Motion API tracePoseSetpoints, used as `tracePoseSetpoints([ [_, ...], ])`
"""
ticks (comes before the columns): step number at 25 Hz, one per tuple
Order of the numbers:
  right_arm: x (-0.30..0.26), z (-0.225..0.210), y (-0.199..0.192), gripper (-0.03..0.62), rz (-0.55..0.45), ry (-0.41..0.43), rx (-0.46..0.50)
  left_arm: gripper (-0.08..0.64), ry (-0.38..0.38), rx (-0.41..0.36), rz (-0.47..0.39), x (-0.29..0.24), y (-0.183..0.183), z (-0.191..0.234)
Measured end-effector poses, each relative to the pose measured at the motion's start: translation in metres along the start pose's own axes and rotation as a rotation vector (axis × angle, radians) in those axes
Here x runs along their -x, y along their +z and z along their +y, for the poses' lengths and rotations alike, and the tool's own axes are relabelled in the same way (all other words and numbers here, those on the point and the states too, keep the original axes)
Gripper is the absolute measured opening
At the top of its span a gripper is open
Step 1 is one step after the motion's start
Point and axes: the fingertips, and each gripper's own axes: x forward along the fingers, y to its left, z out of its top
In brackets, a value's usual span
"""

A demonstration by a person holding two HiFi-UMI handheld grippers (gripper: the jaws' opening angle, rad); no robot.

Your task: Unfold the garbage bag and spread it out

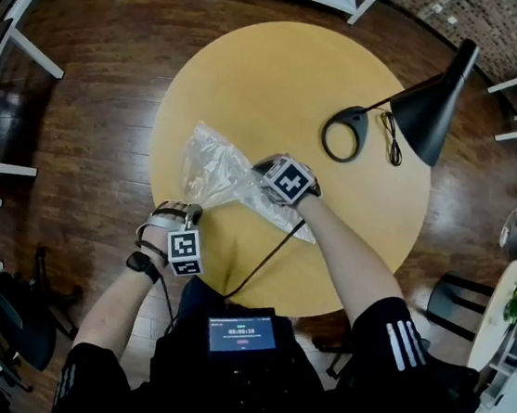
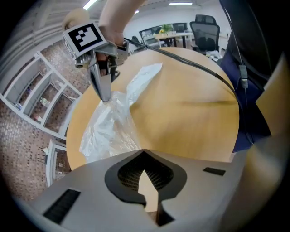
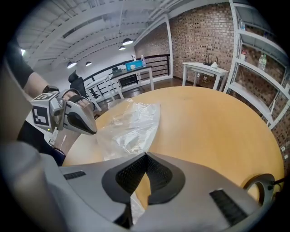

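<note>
Left gripper and right gripper each pinch shut on the bag, which lies crumpled between them; spreading looks just begun; next, draw the jaws apart over the table.

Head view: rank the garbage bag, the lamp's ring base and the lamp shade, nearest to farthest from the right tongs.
1. garbage bag, pinched in the right tongs, spreading to their left.
2. ring base, on the table to the right.
3. lamp shade, farther right.
</note>
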Motion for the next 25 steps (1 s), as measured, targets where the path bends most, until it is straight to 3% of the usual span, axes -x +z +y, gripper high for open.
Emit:
tracePoseSetpoints([
  [6, -0.001, -0.025, -0.011, 0.008, 0.036, -0.068, 0.01, 0.0, -0.015, -0.013, 0.044, 0.001, -0.025, -0.005],
  [10, -0.002, -0.028, -0.012, 0.027, 0.004, -0.037, -0.044, 0.0, -0.027, 0.039, 0.04, 0.0, -0.029, -0.01],
  [13, 0.004, -0.022, 0.002, 0.072, -0.079, -0.009, -0.08, 0.0, 0.022, 0.09, -0.015, 0.012, -0.011, 0.006],
  [17, 0.019, -0.016, 0.016, 0.119, -0.181, 0.026, -0.16, 0.083, 0.061, 0.154, -0.14, 0.034, 0.044, 0.038],
  [22, 0.034, -0.018, 0.012, 0.207, -0.247, 0.037, -0.378, 0.091, 0.113, 0.055, -0.111, 0.017, 0.087, 0.063],
  [25, 0.032, -0.004, 0.002, 0.212, -0.234, 0.088, -0.468, 0.09, 0.107, -0.007, -0.06, -0.004, 0.096, 0.063],
])
